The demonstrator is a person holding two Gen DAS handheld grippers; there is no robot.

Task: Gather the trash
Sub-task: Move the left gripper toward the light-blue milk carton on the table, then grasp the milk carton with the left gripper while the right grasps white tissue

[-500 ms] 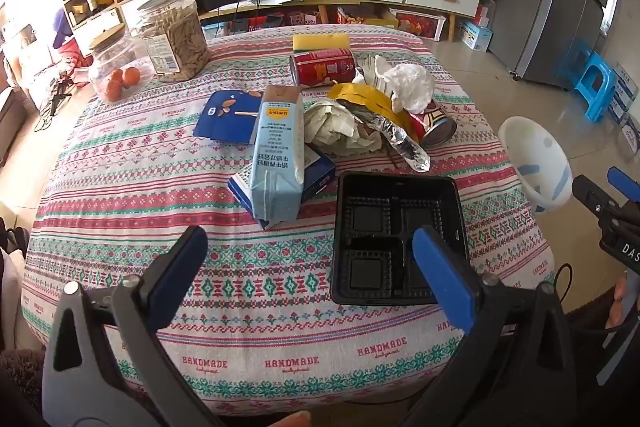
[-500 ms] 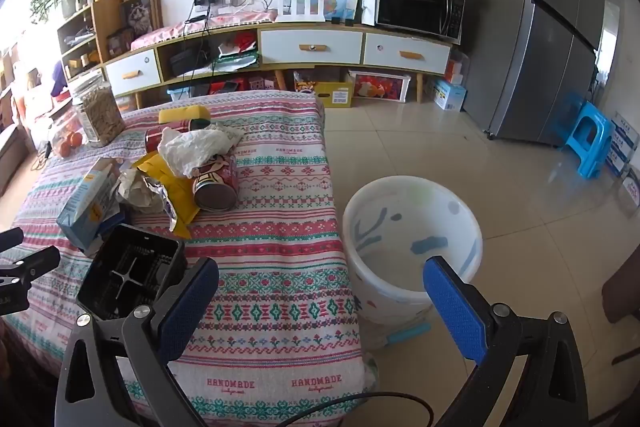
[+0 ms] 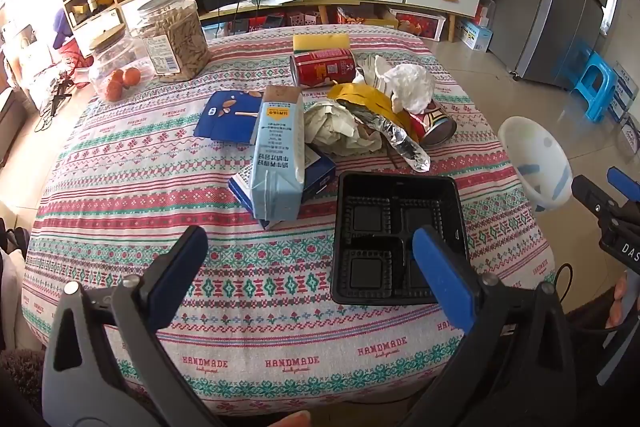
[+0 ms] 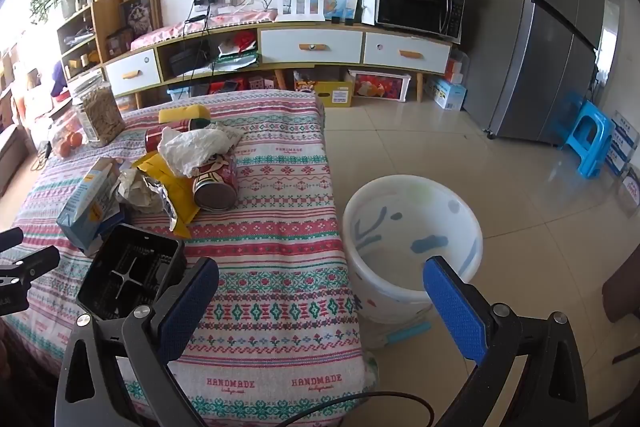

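A: Covering the frame's middle is the table (image 3: 120,187) under its striped cloth, with the white bucket (image 4: 412,227) standing on the floor just beside its right edge.

B: And the trash?

A: It lies in a heap toward the table's far half. Nearest the front edge sits the black tray (image 3: 398,239), flat, its four compartments facing up. Left of it, the pale-blue carton (image 3: 278,155) lies across a dark-blue box (image 3: 320,173). Behind those are the crumpled paper (image 3: 336,127), the yellow wrapper (image 3: 368,99) with a strip of foil (image 3: 400,139) over it, and a white bag (image 3: 412,85) draped on a tipped can (image 3: 436,123). A red can (image 3: 324,67) lies on its side further back.

B: The claws?

A: The left gripper (image 3: 308,259) hangs above the front edge, jaws spread wide and holding nothing; its right pad (image 3: 440,279) overlaps the tray in view, though I cannot tell whether it touches. The right gripper (image 4: 320,299) is spread just as wide and holds nothing, one pad over the cloth, the other in front of the bucket.
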